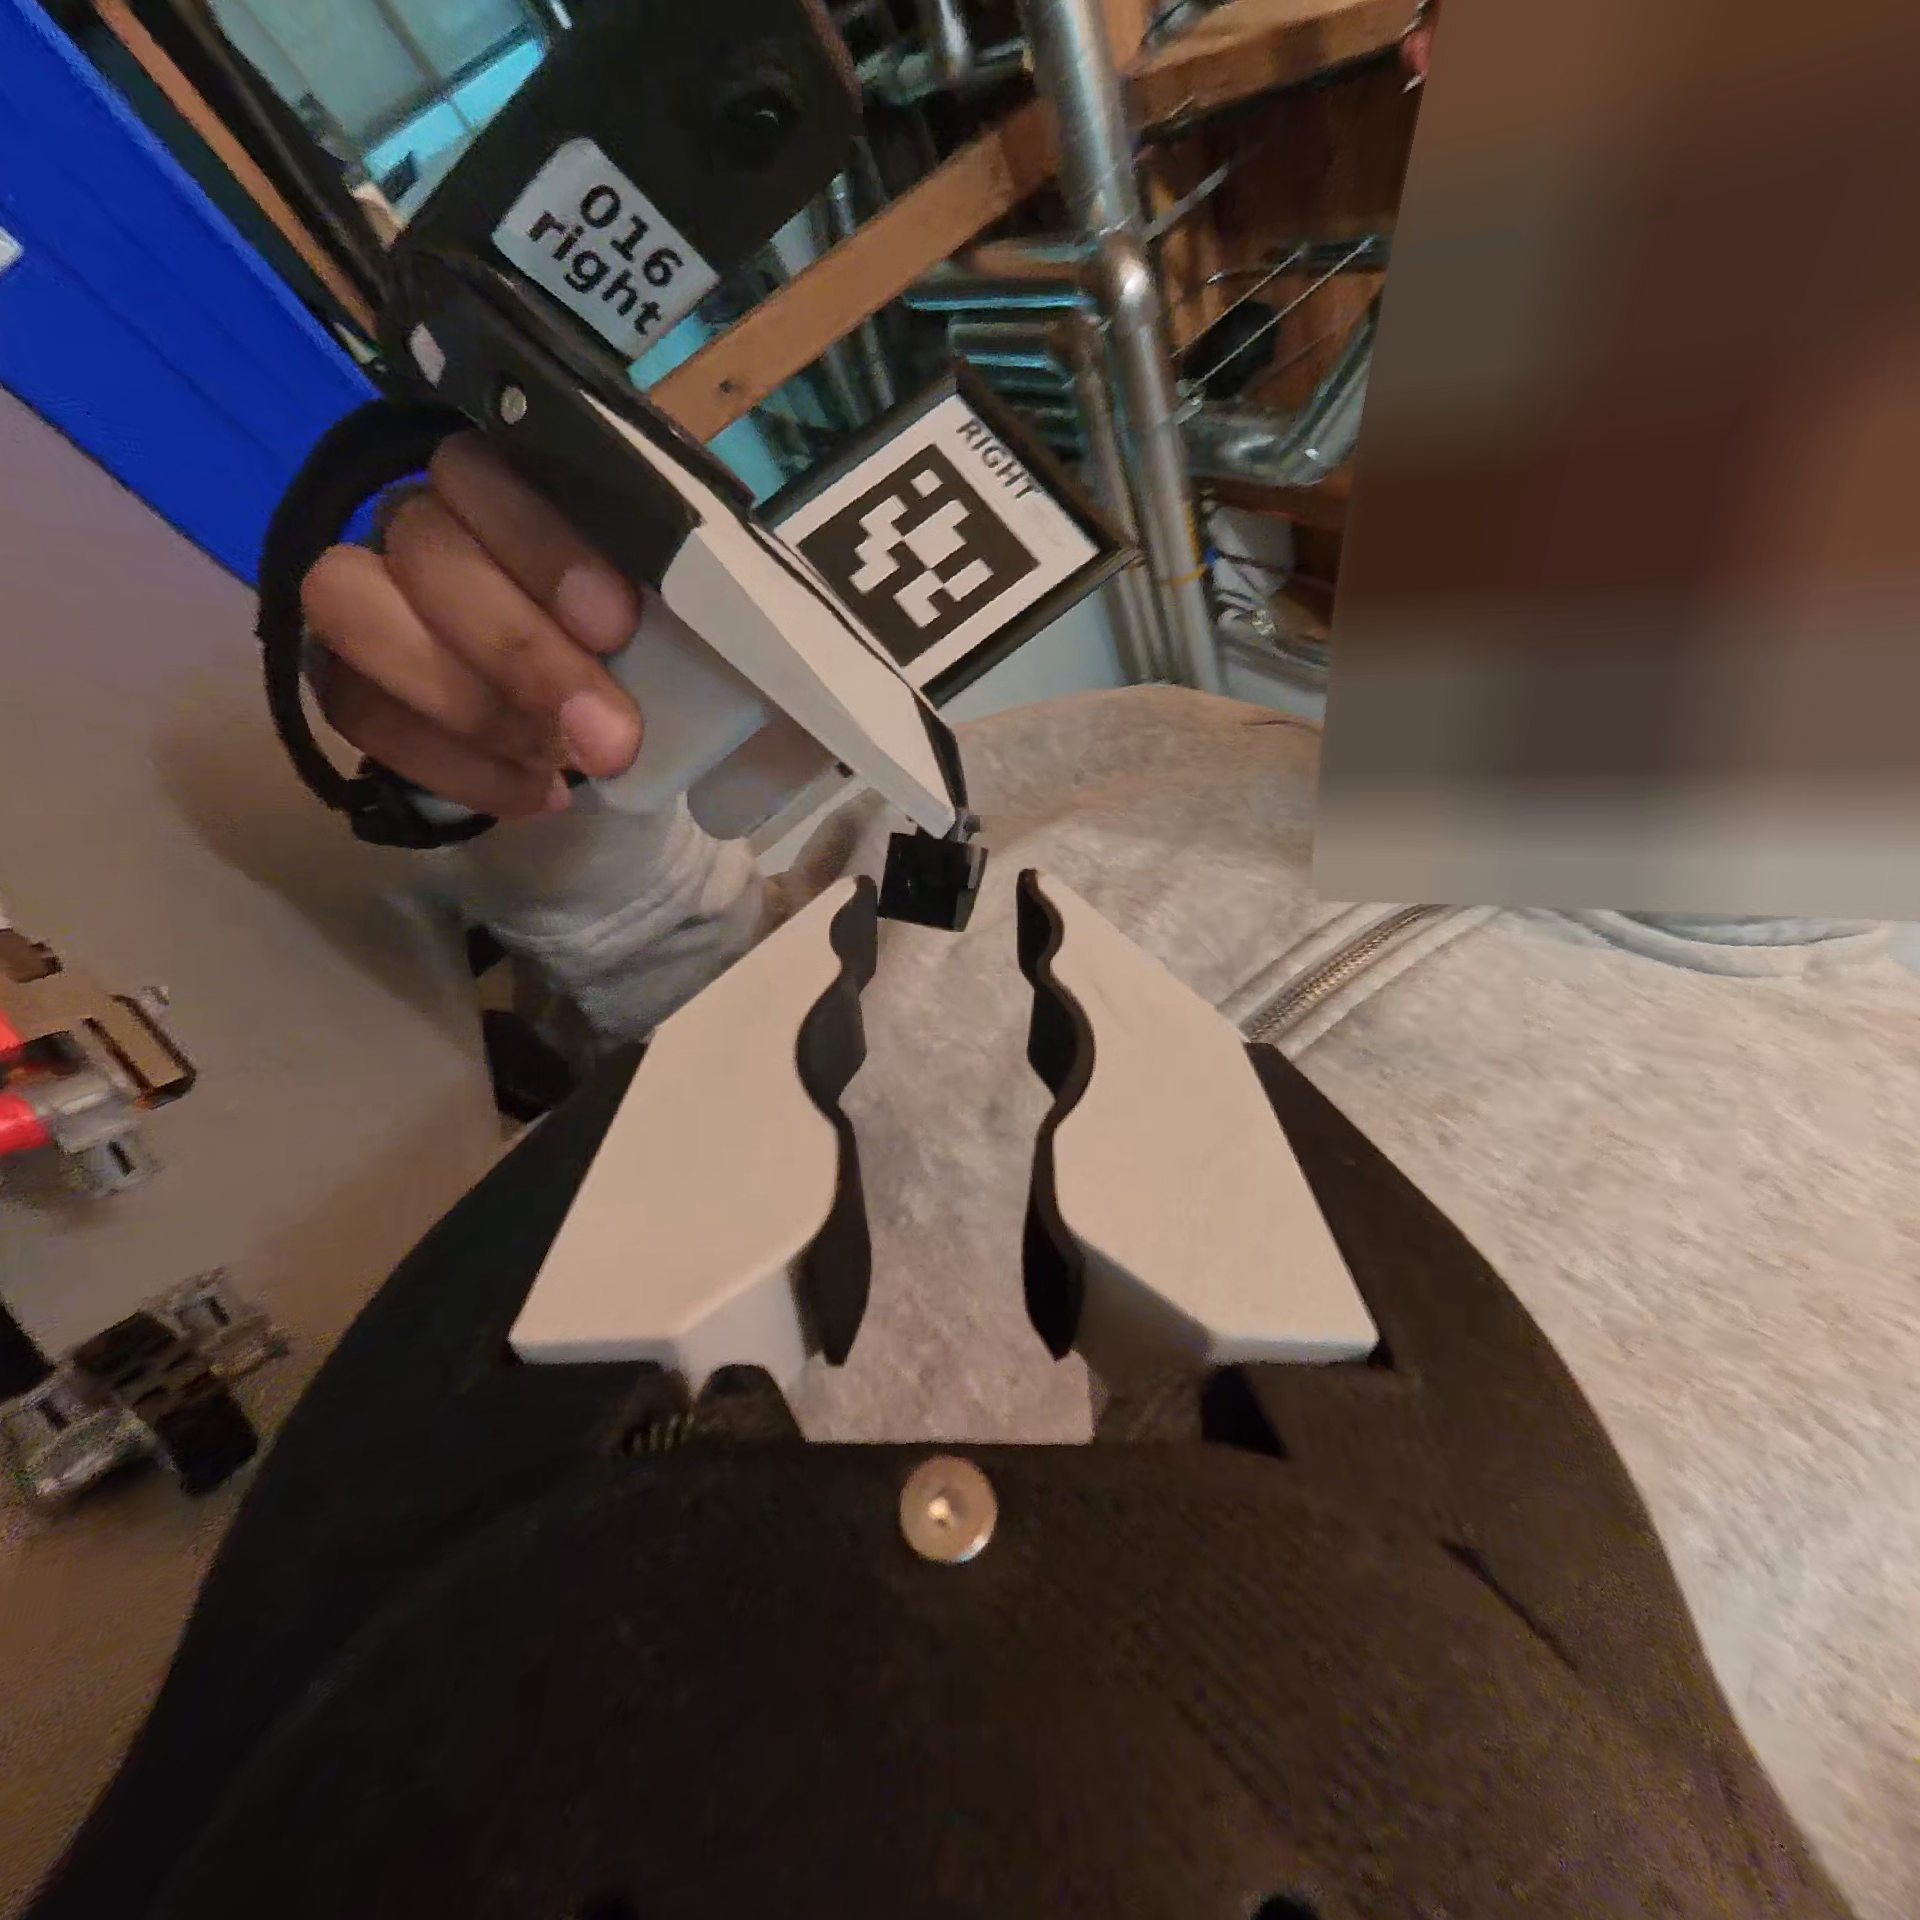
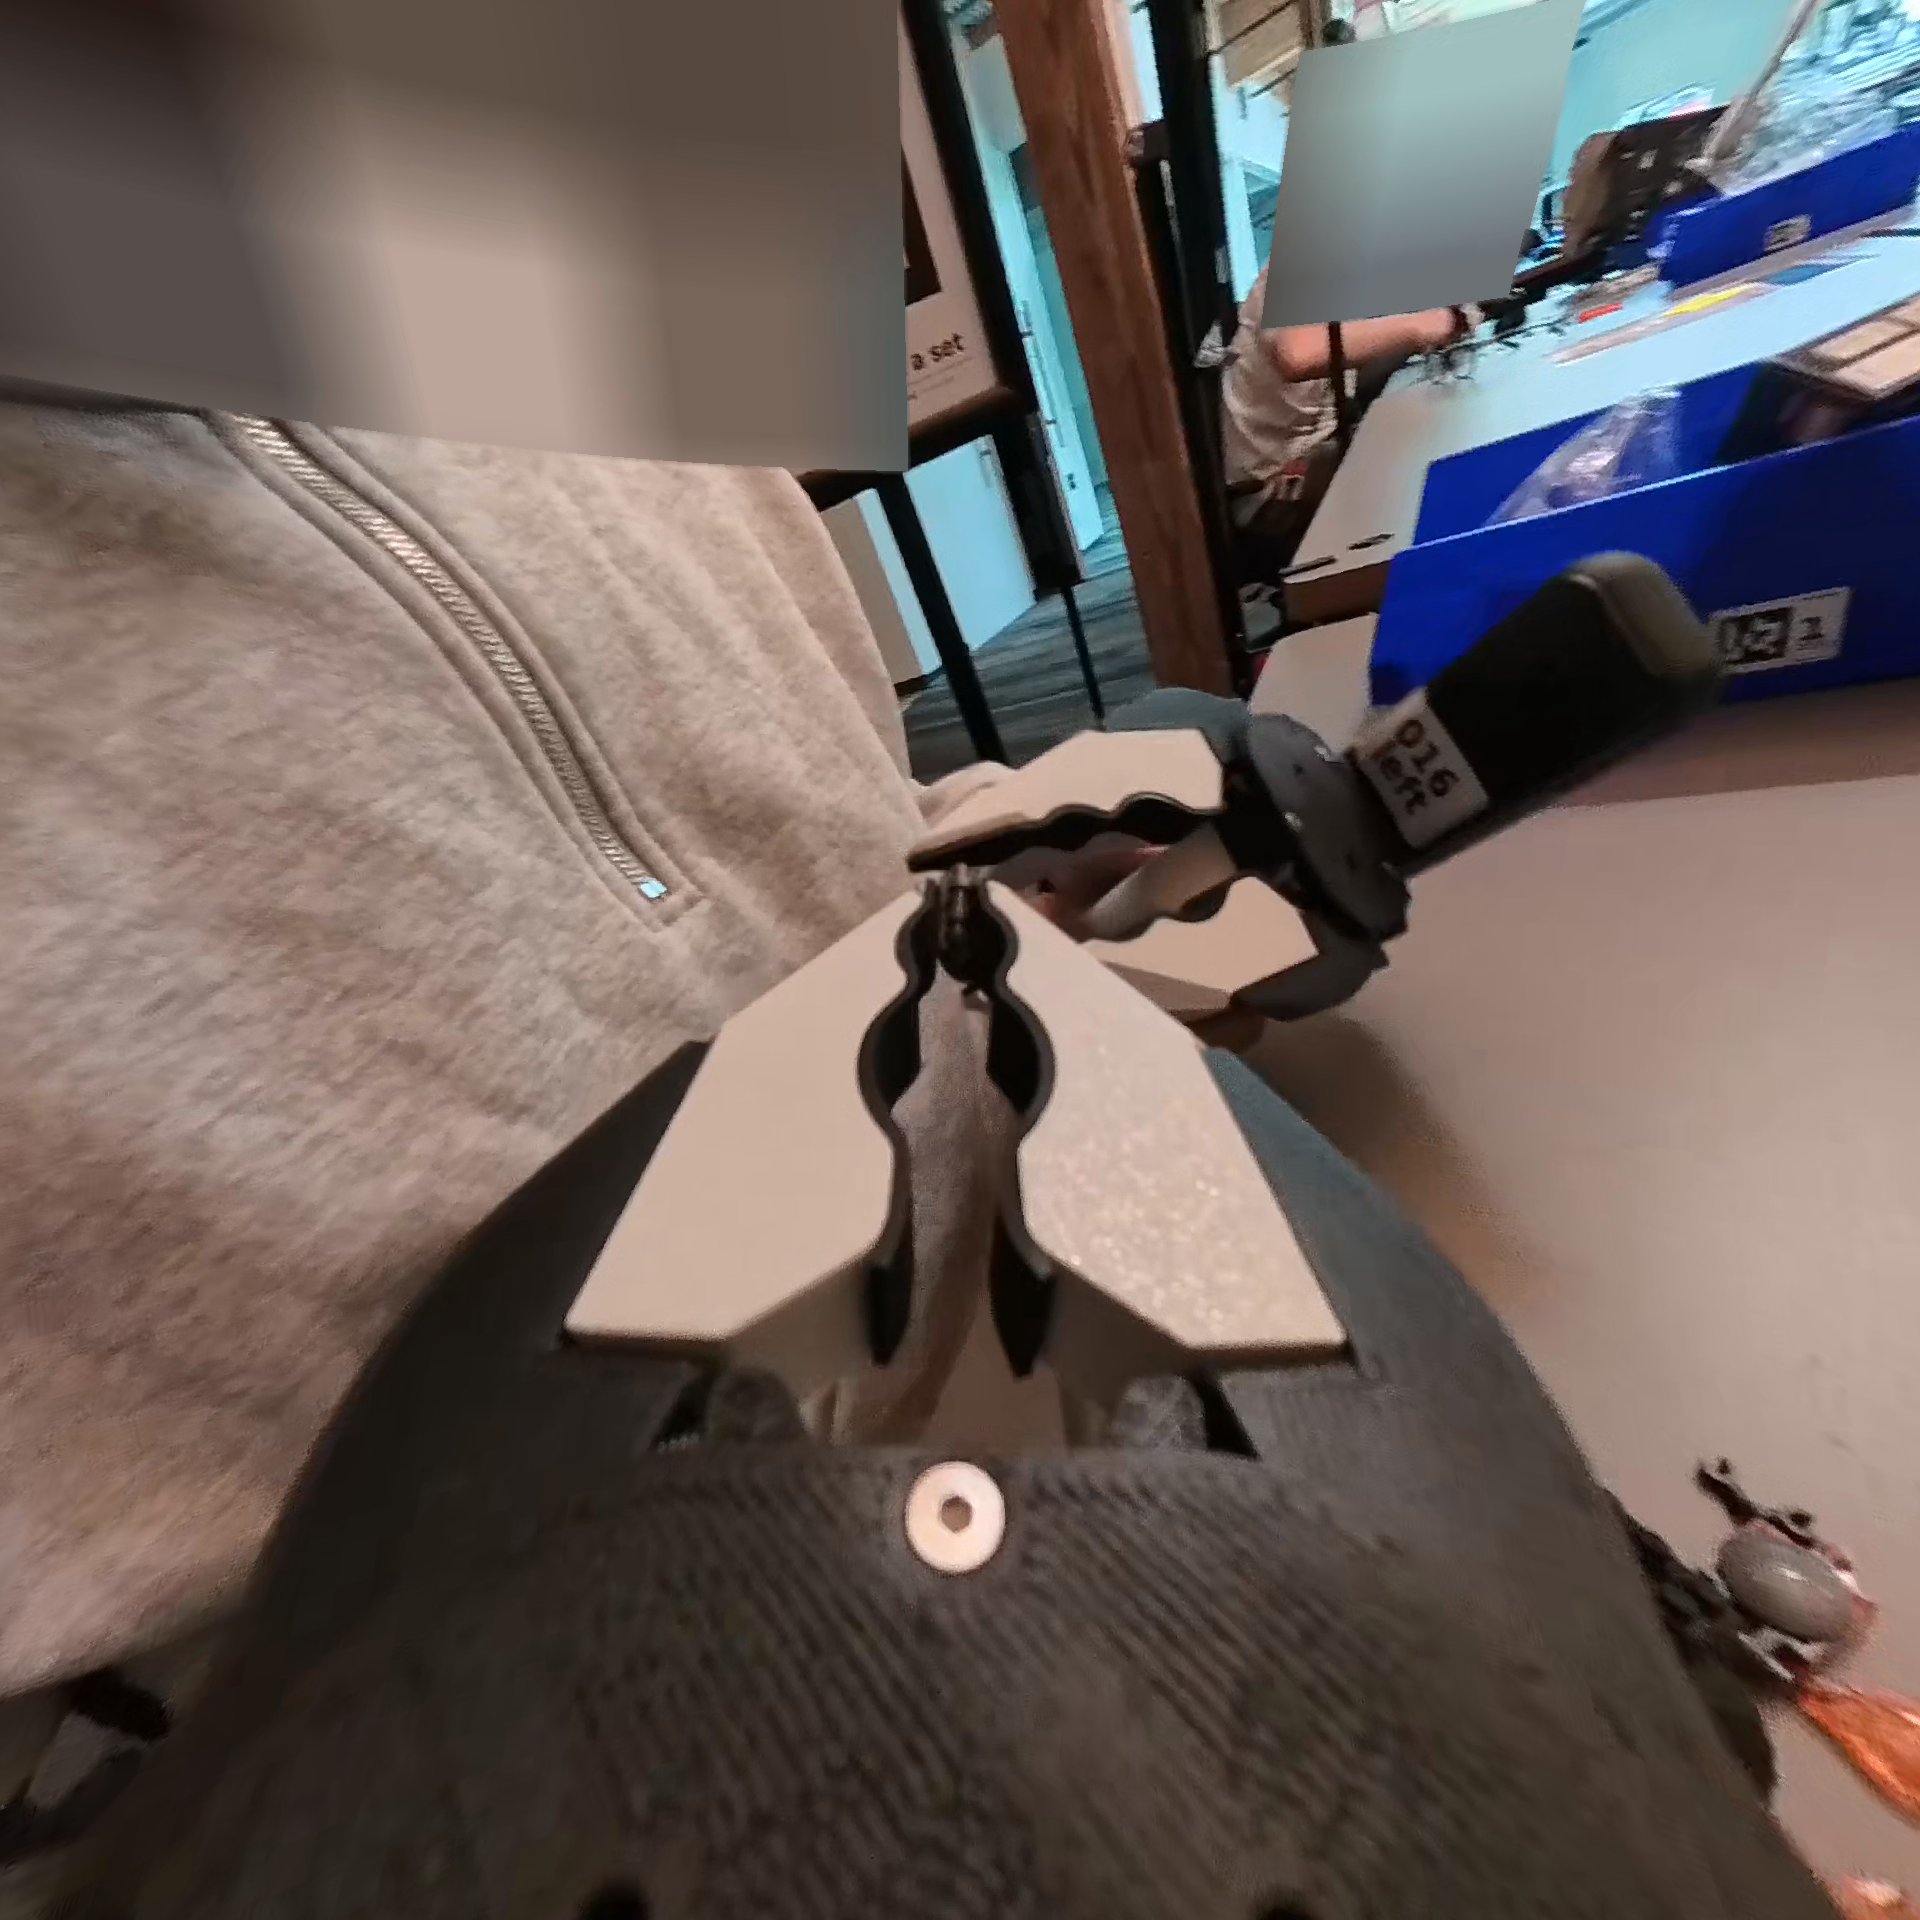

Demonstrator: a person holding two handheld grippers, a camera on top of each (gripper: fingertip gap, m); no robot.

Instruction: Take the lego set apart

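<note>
A small black lego piece (image 1: pixel 928 885) hangs in the air, pinched in the tip of my right gripper (image 1: pixel 958 826), which comes down from the upper left in a person's hand (image 1: pixel 468 665). My left gripper (image 1: pixel 945 894) is open, its two fingertips on either side of the piece and apart from it. In the right wrist view my right gripper (image 2: pixel 956 920) is shut on the dark piece (image 2: pixel 954 940), mostly hidden between the pads. The left gripper (image 2: pixel 997 883) lies sideways just beyond it, jaws apart.
Both grippers are held in front of a person's grey zip sweater (image 1: pixel 1455 1143). Loose grey and black lego parts (image 1: pixel 135 1382) and red-grey parts (image 1: pixel 73 1101) lie on the beige table (image 2: pixel 1558 1039). More parts (image 2: pixel 1787 1590) lie at lower right. A blue bin (image 2: pixel 1558 540) stands behind.
</note>
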